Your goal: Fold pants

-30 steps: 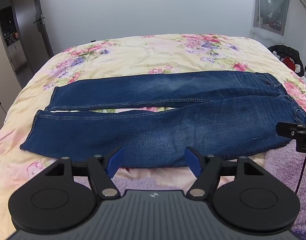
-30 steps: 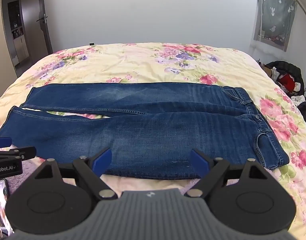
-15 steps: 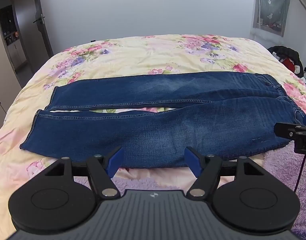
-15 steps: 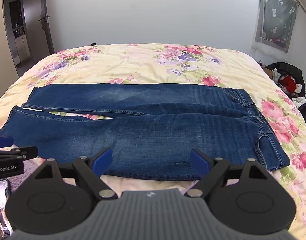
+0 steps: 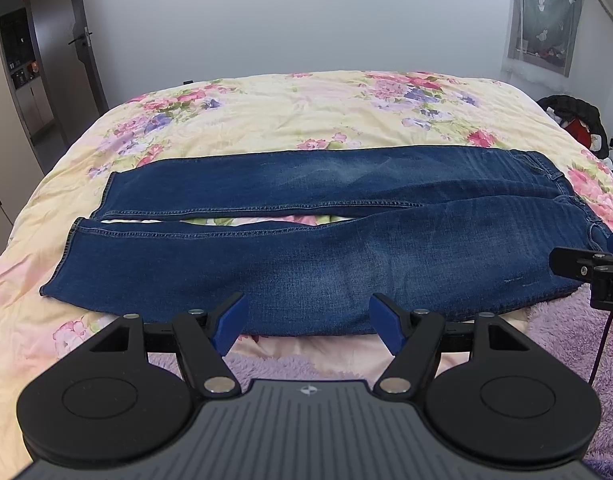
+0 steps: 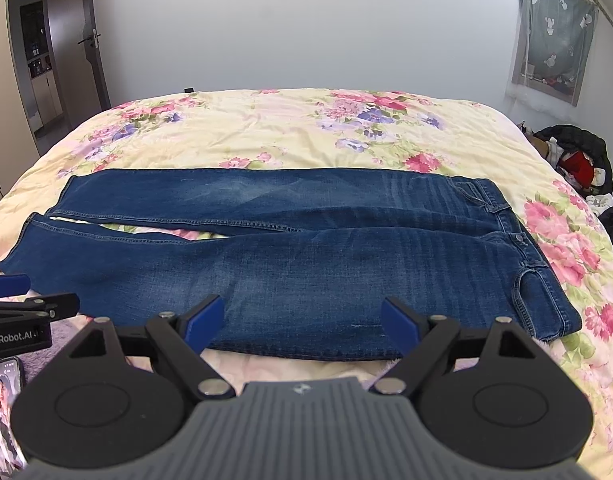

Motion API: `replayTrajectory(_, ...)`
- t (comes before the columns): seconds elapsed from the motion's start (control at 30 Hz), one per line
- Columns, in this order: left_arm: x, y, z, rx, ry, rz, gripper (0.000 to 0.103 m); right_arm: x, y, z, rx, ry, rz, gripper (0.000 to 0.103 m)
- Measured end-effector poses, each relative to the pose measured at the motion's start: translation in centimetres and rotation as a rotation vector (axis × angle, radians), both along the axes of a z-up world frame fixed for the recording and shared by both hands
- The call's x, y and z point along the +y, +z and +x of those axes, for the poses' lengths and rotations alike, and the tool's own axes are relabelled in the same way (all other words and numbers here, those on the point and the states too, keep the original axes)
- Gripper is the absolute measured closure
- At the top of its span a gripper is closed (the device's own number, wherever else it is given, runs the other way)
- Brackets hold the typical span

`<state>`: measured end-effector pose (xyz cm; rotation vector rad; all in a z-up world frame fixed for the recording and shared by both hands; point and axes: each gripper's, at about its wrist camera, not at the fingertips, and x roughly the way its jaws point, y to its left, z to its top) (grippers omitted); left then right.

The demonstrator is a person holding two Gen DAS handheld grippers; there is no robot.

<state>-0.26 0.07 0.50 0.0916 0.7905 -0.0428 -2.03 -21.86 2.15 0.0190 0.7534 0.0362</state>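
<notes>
A bed (image 5: 290, 112) with a pale yellow flowered cover fills most of both views, backed by a plain white wall (image 6: 306, 24). A dark door (image 6: 94, 36) stands open at the far left, and a grey cloth (image 6: 554, 36) printed with small white shapes hangs on the wall at the far right.

The jeans (image 5: 306, 248) lie flat across the near half of the bed, waistband to the right and leg ends to the left. The two legs lie side by side, the far one just beyond the near one, with a narrow strip of cover showing between them towards the left. The near edge of the jeans runs close to the near edge of the bed, where a fuzzy purple blanket (image 5: 566, 336) shows.

A heap of dark and red clothes (image 6: 574, 156) sits beyond the bed on the right.

The left gripper (image 5: 308, 322) hangs above the near edge of the jeans around mid-leg, its blue-tipped fingers spread wide and holding nothing. The right gripper (image 6: 302, 326) hangs nearer the waist end, fingers likewise spread apart and empty. A phone (image 6: 4, 396) with a lit screen shows at the lower left of the right wrist view.
</notes>
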Motion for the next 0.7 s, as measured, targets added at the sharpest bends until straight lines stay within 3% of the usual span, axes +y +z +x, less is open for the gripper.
replayTrajectory(0.7,0.08,0.13,-0.08,0.006,-0.013,-0.012,0.026,-0.04,-0.12,0.0,0.003,-0.003,-0.002,0.021)
